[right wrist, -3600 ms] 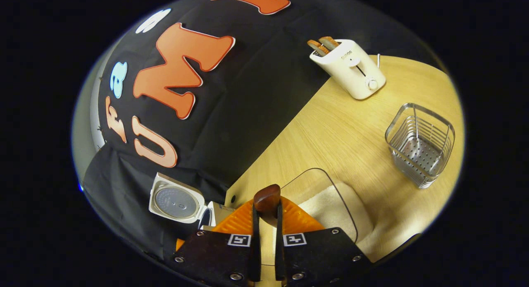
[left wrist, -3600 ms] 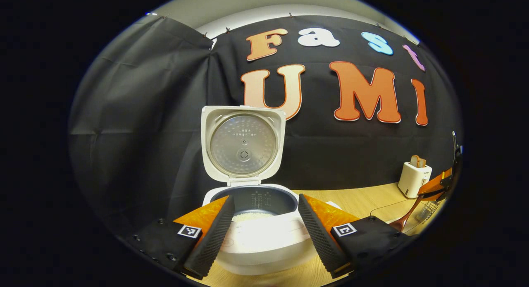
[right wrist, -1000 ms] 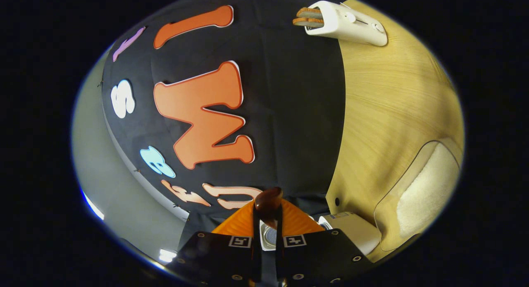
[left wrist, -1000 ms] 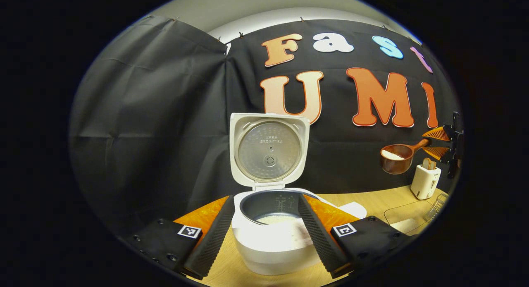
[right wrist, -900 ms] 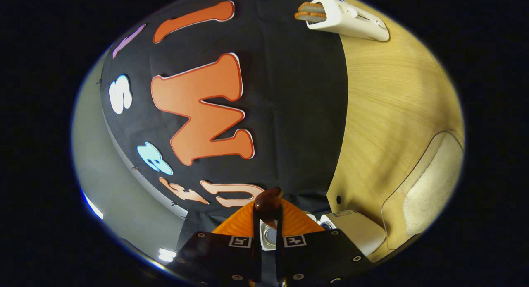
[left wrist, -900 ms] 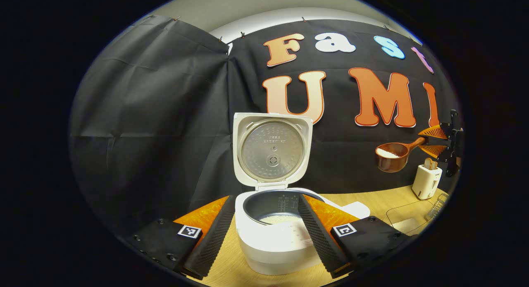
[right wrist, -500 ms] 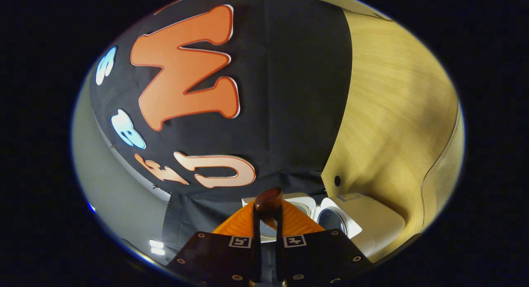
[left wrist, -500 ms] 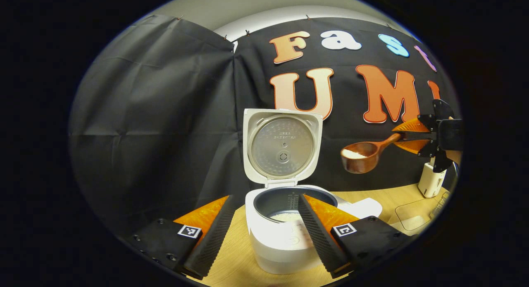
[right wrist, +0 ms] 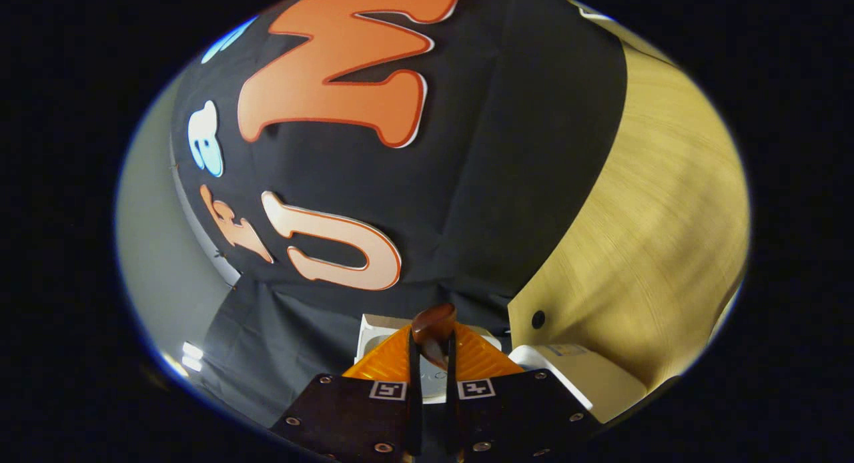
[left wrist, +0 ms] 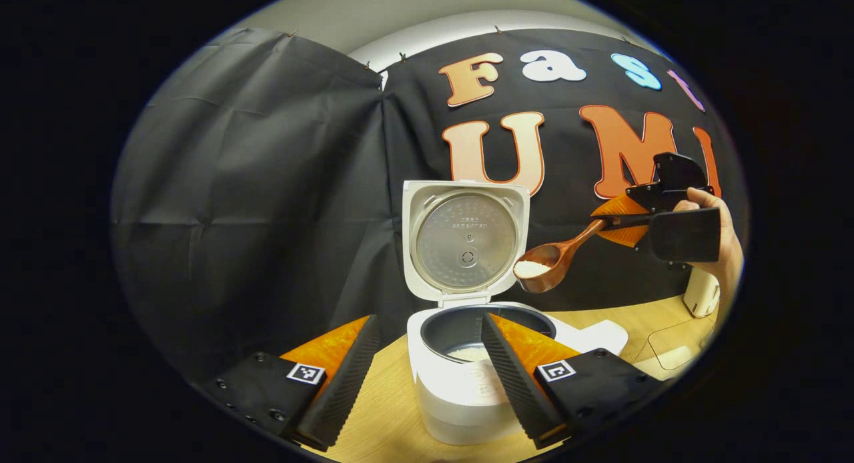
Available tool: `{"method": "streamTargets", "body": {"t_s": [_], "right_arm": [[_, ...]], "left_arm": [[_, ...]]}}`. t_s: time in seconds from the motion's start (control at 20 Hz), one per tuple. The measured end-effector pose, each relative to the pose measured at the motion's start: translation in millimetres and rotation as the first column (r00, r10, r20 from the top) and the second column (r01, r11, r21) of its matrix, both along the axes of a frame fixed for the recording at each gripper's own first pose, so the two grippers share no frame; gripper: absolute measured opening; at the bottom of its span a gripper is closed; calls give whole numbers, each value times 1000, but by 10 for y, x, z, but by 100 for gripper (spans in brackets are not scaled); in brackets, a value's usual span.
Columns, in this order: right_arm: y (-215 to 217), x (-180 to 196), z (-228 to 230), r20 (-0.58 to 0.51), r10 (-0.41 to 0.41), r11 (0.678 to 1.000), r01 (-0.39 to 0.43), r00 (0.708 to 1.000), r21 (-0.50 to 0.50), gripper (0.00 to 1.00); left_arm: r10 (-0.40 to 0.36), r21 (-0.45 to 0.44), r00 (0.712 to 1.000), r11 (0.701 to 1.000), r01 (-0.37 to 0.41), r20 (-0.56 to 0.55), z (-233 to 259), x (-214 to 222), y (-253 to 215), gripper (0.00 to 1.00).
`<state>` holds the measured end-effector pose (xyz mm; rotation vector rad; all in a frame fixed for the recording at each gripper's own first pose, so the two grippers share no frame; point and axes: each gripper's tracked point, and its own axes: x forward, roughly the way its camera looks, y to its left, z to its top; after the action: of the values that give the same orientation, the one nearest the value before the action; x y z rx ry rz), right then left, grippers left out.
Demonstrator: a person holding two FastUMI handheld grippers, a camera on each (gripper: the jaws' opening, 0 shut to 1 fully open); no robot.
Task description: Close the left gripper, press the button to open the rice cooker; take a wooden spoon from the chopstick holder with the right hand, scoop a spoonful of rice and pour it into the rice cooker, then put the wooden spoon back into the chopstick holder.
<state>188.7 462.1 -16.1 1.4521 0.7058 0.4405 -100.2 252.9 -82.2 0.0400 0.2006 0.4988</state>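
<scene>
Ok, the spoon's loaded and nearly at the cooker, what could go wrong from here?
The wooden spoon hangs beside the raised lid, not yet over the pot; tipping now would likely drop rice on the table. The bowl sits very near the lid's edge, so a bump could shake grains loose. The right claw pinches only the handle's end, so the spoon may twist while pouring.

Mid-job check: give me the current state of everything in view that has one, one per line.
Rice cooker: open, lid upright, some rice inside.
Wooden spoon: loaded with rice, held above the cooker's right rim.
Right gripper: jaws shut on the spoon handle.
Left gripper: jaws open, empty.
</scene>
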Motion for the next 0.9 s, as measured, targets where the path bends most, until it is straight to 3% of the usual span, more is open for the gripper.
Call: {"method": "streamTargets", "body": {"t_s": [0.25,0.3,0.35,0.45,0.75,0.8,0.9], "right_arm": [[331,-21,46,98,60,997,-55,993,-55,13],[381,-29,51,124,68,995,-59,990,-76,13],[428,-59,73,156,79,993,-63,985,-103,13],[479,-62,82,217,73,981,-31,973,-189,13],[563,-137,382,402,91,961,25,911,-276,13],[579,-154,454,436,98,956,37,895,-290,13],[570,-196,593,513,114,949,60,851,-310,13]], "left_arm": [[2,-16,1000,1000,-2,-11,-72,9,20,100],[-1,-14,1000,1000,0,-14,-71,4,13,95],[-2,-10,1000,1000,2,-11,-51,-1,8,100],[7,0,1000,1000,-7,-6,-40,8,62,100],[26,2,1000,1000,-26,-17,-72,-81,154,96],[26,4,1000,1000,-26,-15,-62,-89,161,100],[28,3,1000,1000,-28,-12,-59,-86,185,96]]}}
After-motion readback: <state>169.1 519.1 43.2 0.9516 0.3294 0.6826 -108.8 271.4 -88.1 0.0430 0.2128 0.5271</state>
